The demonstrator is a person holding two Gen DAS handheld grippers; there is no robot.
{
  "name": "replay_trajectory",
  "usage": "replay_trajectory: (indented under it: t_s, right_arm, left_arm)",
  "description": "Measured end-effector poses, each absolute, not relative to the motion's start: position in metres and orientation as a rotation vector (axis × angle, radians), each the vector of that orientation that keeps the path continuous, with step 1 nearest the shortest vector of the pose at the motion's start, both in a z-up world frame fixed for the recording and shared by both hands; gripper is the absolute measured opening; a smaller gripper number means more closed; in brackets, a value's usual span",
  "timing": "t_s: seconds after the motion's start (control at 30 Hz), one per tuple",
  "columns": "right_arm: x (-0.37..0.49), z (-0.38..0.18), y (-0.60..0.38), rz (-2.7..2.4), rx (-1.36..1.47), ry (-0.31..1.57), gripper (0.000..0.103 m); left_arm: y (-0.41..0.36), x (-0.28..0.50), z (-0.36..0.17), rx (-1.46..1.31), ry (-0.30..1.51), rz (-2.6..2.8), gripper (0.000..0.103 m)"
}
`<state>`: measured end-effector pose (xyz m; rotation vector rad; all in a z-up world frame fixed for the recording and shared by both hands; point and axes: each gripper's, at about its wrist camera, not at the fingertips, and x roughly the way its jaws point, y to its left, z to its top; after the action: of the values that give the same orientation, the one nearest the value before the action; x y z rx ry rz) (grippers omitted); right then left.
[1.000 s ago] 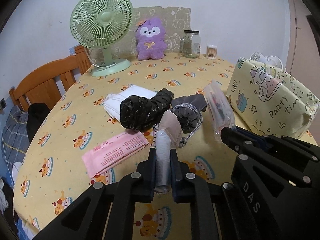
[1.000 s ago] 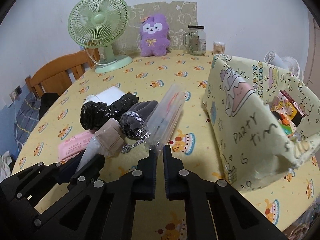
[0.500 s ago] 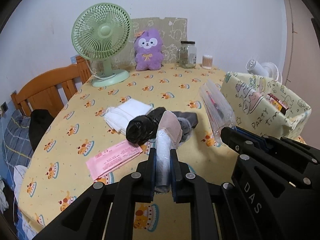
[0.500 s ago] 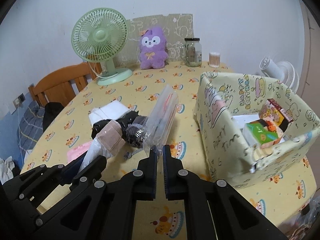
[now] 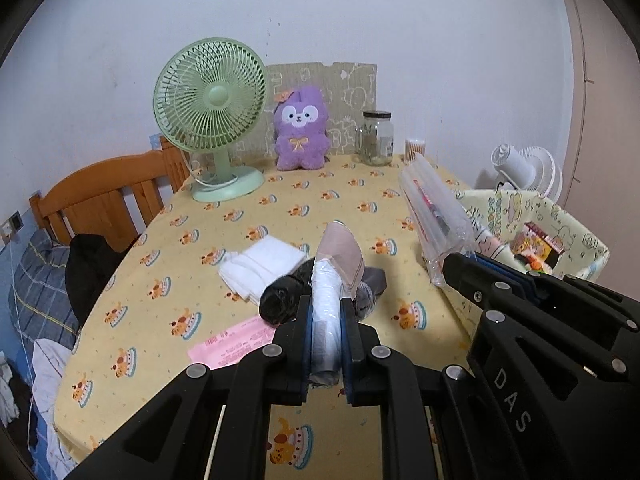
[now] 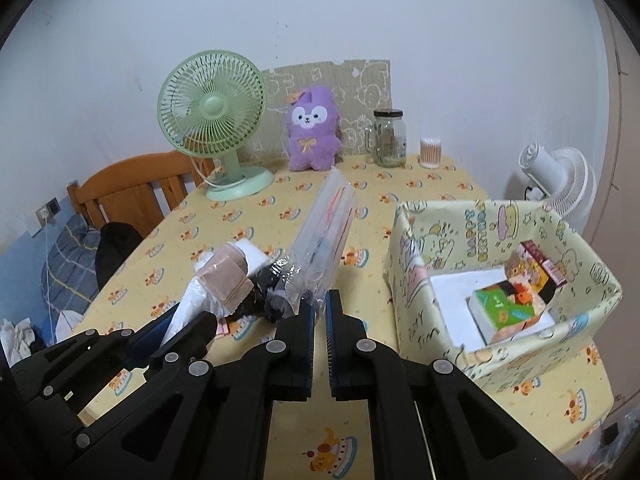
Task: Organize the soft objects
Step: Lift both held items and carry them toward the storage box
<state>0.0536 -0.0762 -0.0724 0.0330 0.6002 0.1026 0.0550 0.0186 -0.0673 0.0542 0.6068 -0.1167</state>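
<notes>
My left gripper (image 5: pixel 326 304) is shut on a clear plastic packet with a beige soft item (image 5: pixel 339 258) inside, held above the table. My right gripper (image 6: pixel 320 300) is shut on the lower edge of a long clear bag (image 6: pixel 326 228) with red-marked contents, which stands up and leans away. Both packets hang side by side; the bag (image 5: pixel 434 208) shows to the right in the left wrist view. Below them on the table lie a black bundle (image 5: pixel 280 300), a grey pouch (image 5: pixel 374 282), a folded white cloth (image 5: pixel 264 264) and a pink packet (image 5: pixel 228 346).
A yellow fabric box (image 6: pixel 492 216) with a tissue pack and snack packets stands at the right. At the back are a purple plush (image 6: pixel 314 132), a green fan (image 6: pixel 212 108), a jar (image 6: pixel 390 138) and cotton swabs (image 6: pixel 431 152). A wooden chair (image 5: pixel 100 196) is left, a white fan (image 6: pixel 556 176) right.
Both grippers have risen with their packets still held. The table items look smaller and lower, and the inside of the yellow box has come into view.
</notes>
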Motion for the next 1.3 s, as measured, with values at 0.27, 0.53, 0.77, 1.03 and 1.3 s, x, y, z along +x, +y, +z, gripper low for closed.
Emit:
replay_trajectory:
  t_s: [0.27,0.53,0.77,1.03,1.3]
  right_arm:
    - [0.052,-0.052,-0.079,0.111,0.023,0.565,0.008]
    - [0.050,-0.038,-0.084,0.114,0.027,0.542,0.008]
    - [0.049,-0.029,-0.094,0.103,0.026,0.524,0.008]
    - [0.045,-0.023,-0.111,0.082,0.028,0.506,0.008]
    - [0.043,-0.019,-0.128,0.053,0.029,0.495,0.008]
  left_arm:
    - [0.015,0.054,-0.049,0.051,0.576,-0.108,0.010]
    - [0.010,0.053,-0.035,0.052,0.552,-0.107,0.010]
    - [0.001,0.052,-0.027,0.052,0.535,-0.120,0.010]
    - [-0.016,0.051,-0.022,0.055,0.513,-0.140,0.010]
    - [-0.036,0.055,-0.020,0.057,0.503,-0.173,0.010]
